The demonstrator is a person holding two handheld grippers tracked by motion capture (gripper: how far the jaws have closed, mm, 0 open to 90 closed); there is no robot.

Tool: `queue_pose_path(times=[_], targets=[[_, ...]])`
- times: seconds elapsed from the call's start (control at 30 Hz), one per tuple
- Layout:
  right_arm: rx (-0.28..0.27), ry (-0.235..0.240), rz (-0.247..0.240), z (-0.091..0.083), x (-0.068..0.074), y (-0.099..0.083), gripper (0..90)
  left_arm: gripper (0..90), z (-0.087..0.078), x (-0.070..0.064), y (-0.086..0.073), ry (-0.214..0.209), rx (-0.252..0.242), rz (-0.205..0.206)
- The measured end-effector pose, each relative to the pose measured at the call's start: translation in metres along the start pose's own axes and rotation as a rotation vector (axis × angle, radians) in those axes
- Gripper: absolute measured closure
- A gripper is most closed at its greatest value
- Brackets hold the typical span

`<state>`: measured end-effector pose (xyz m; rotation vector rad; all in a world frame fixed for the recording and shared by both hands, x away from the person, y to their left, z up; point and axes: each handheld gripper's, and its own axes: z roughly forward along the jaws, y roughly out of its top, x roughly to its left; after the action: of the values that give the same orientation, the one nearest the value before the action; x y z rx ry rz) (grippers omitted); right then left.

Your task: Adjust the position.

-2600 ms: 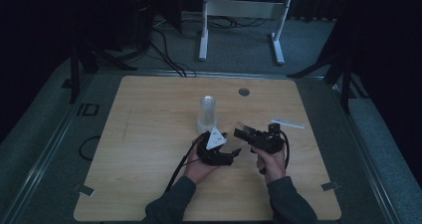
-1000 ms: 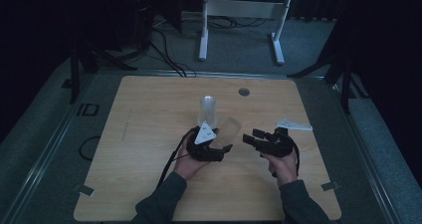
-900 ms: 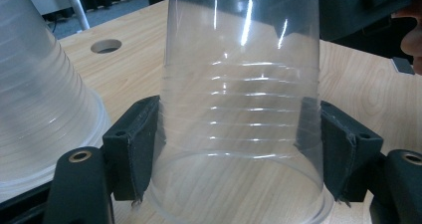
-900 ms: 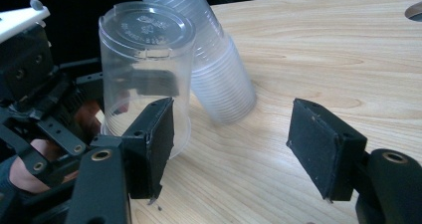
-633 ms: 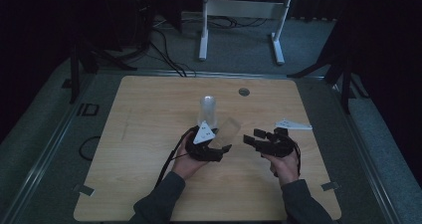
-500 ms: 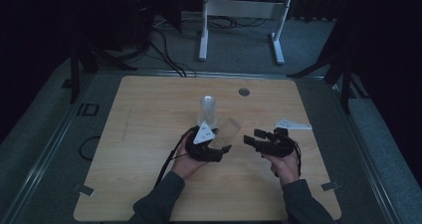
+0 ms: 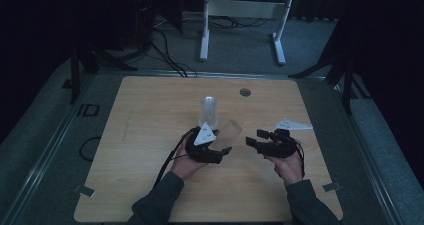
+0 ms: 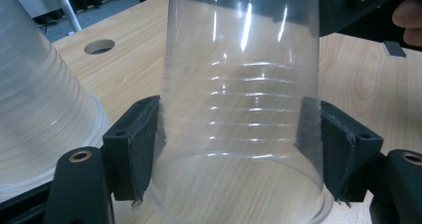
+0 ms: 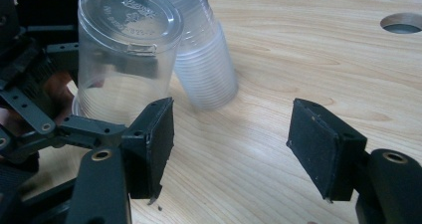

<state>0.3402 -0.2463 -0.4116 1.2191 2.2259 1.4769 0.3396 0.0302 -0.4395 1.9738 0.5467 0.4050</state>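
Thin cup, risky squeeze
My left hand-held gripper (image 8: 239, 154) clamps the clear cup (image 8: 241, 84) — squeeze harder and it buckles; my right hand-held gripper (image 9: 231, 149) gapes wide, empty.

Round hole (image 7: 245, 92) in the wooden table (image 7: 150, 110) (white stand (image 7: 242, 15) behind it)

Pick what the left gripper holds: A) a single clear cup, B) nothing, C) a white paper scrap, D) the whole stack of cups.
A: in the left gripper view both pads of the left gripper press the sides of one clear cup, while the stack stands apart beside it.
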Motion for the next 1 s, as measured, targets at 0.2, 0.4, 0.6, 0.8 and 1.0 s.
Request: queue_pose_path(times=[0.2, 0.4, 0.6, 0.8, 1.0], targets=[[0.011, -0.007, -0.022, -0.003, 0.001, 0.002, 34.2, 27.0, -0.001, 0.000, 0.001, -0.007, 0.007, 0.015], [0.025, -0.021, -0.049, -0.005, 0.002, 0.004, 34.2, 27.0, -0.002, 0.000, 0.002, -0.010, 0.017, 0.027], [0.040, -0.019, -0.072, -0.008, 0.003, 0.006, 34.1, 27.0, -0.002, 0.000, 0.002, -0.018, 0.030, 0.042], [0.059, -0.024, -0.101, -0.009, 0.004, 0.009, 34.1, 27.0, -0.003, 0.000, 0.003, -0.027, 0.042, 0.055], [0.089, -0.017, -0.137, -0.009, 0.006, 0.010, 34.0, 27.0, -0.003, 0.000, 0.002, -0.033, 0.047, 0.059]])
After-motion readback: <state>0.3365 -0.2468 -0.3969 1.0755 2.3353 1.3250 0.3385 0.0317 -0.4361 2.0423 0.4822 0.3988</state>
